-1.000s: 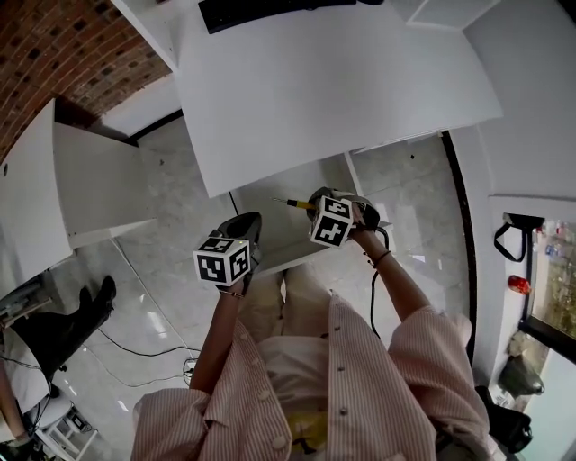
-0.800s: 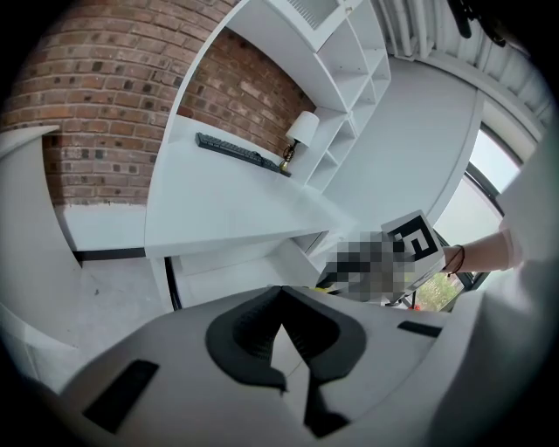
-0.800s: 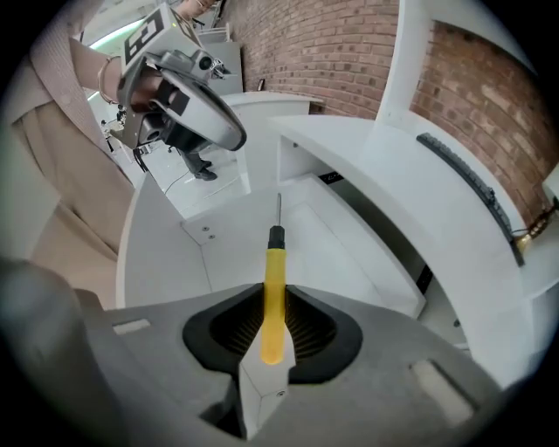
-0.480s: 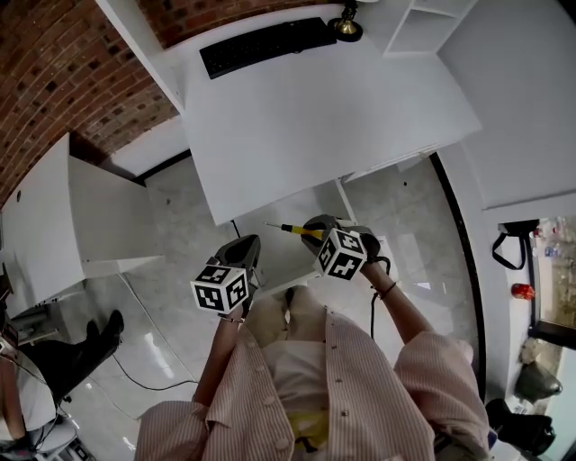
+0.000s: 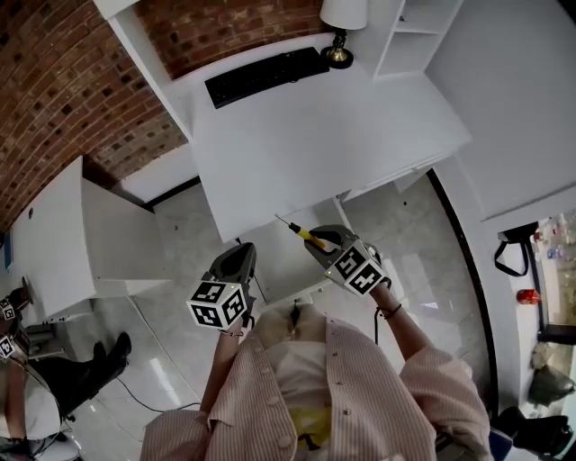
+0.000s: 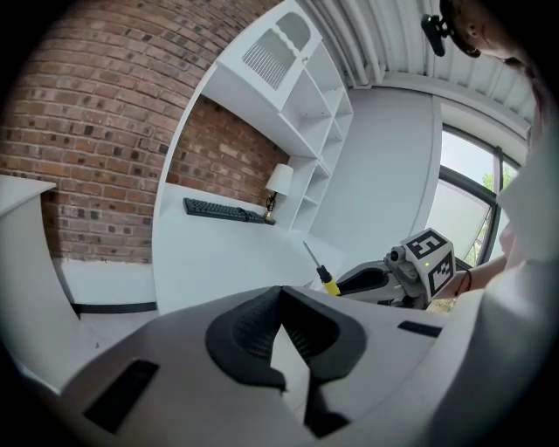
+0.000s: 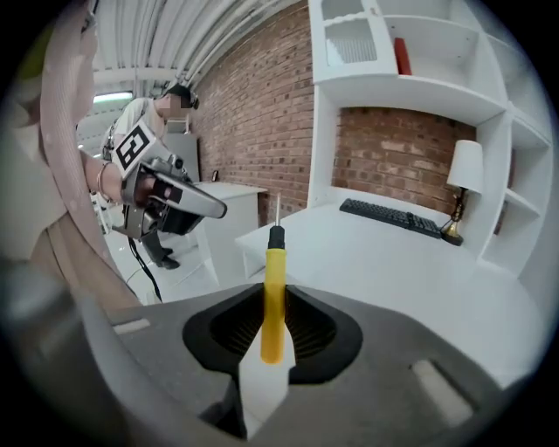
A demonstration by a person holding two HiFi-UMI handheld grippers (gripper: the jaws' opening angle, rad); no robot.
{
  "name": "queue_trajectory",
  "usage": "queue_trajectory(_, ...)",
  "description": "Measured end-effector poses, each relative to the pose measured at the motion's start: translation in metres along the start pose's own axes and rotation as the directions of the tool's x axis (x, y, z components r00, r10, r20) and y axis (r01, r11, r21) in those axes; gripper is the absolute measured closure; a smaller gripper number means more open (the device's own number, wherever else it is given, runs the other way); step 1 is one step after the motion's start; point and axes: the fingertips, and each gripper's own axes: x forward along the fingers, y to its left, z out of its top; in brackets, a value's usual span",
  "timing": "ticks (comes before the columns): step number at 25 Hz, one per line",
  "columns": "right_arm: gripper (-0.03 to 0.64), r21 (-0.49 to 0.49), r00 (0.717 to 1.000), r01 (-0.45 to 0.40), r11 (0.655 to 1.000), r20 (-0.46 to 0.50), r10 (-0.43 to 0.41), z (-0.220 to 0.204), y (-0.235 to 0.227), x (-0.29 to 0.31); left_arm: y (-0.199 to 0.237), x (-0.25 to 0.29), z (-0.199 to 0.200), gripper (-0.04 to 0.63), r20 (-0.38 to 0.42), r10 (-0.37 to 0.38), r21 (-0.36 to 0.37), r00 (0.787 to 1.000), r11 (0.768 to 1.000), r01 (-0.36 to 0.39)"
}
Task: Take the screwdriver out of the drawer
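Observation:
My right gripper (image 5: 326,243) is shut on the yellow handle of the screwdriver (image 5: 309,236), whose thin metal shaft points up and left toward the desk edge. In the right gripper view the screwdriver's handle (image 7: 273,279) stands upright between the ribbed pads. Below both grippers lies the open white drawer (image 5: 281,266), under the white desk (image 5: 315,135). My left gripper (image 5: 236,268) hangs to the left of the right one, jaws shut with nothing between them (image 6: 281,299). From the left gripper view the screwdriver (image 6: 320,271) and right gripper (image 6: 371,279) show at right.
A black keyboard (image 5: 265,75) and a lamp (image 5: 341,25) sit at the desk's back, beside white shelves (image 5: 409,31). A low white cabinet (image 5: 81,225) stands at left. A cable (image 5: 148,383) lies on the glossy floor. Another person's legs (image 5: 54,369) show at lower left.
Both grippers have risen from the drawer toward desk height. The screwdriver went up with the right gripper and its shaft now tilts more upward.

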Motion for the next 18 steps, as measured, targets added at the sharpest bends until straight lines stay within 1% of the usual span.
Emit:
queue_trajectory(3, 0.538, 0.102, 0.995, 0.045, 0.994, 0.083, -0.054, 0.016, -0.008, -0.014, -0.001, -0.007, 0.013, 0.597, 0.044, 0.005, 0.016, 0.999, 1.0, -0.006)
queue_trajectory(8, 0.538, 0.229, 0.97, 0.098, 0.968, 0.196, -0.145, 0.033, -0.025, -0.035, 0.0, -0.018, 0.035, 0.597, 0.106, 0.019, 0.033, 0.994, 0.999, -0.023)
queue_trajectory(12, 0.538, 0.306, 0.937, 0.139, 0.942, 0.267, -0.225, 0.045, -0.037, -0.052, 0.001, -0.023, 0.05, 0.597, 0.142, 0.033, 0.057, 0.989, 0.997, -0.041)
queue_trajectory(18, 0.538, 0.398, 0.878, 0.192, 0.897, 0.337, -0.338, 0.06, -0.058, -0.074, 0.005, -0.03, 0.075, 0.597, 0.199, 0.049, 0.092, 0.979, 0.993, -0.068)
